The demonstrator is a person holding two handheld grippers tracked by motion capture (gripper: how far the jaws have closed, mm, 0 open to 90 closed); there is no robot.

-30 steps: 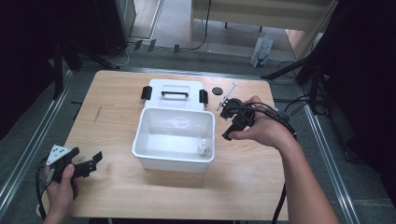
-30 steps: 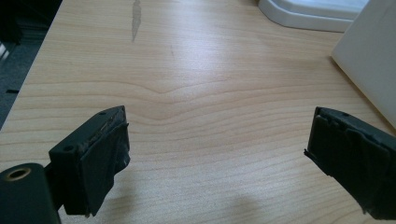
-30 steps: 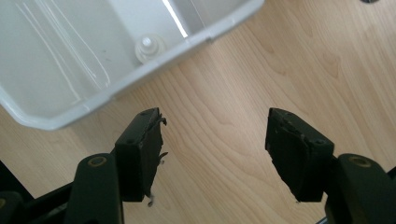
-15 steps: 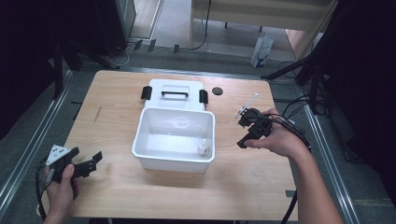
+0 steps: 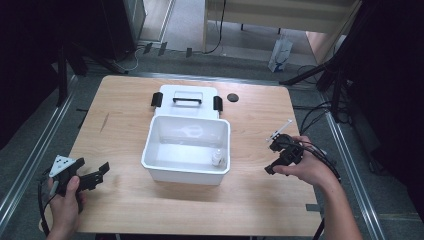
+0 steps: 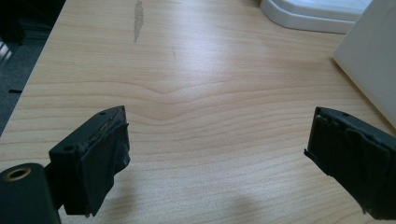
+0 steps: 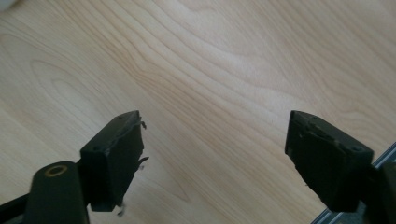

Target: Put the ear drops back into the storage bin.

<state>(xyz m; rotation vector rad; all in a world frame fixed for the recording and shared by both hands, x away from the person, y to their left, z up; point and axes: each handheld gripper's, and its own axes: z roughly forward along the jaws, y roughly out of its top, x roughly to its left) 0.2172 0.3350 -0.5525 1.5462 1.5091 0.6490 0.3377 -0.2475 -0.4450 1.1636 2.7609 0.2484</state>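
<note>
A white open bin (image 5: 185,175) stands in the middle of the wooden table (image 5: 250,200). A small white bottle (image 5: 217,158) stands upright inside it, in the near right corner. My left gripper (image 5: 92,165) rests low at the near left of the table, open and pointing toward the bin; in its own view the left gripper (image 6: 215,154) has bare wood between its pads and the bin wall (image 6: 369,70) at the right. My right gripper (image 5: 270,157) is right of the bin; its jaws have just been opening, and the right gripper (image 7: 212,154) holds nothing over bare wood.
The bin's white lid (image 5: 187,95), with a black handle and black side clips, lies flat just behind the bin. A small black disc (image 5: 232,97) sits to the right of the lid. A metal rail (image 5: 350,165) runs along the table's right edge, close to my right hand.
My right hand has moved from the bin's far right corner toward the near right of the table and lower, and its jaws stand wider. The left gripper has stayed put.
</note>
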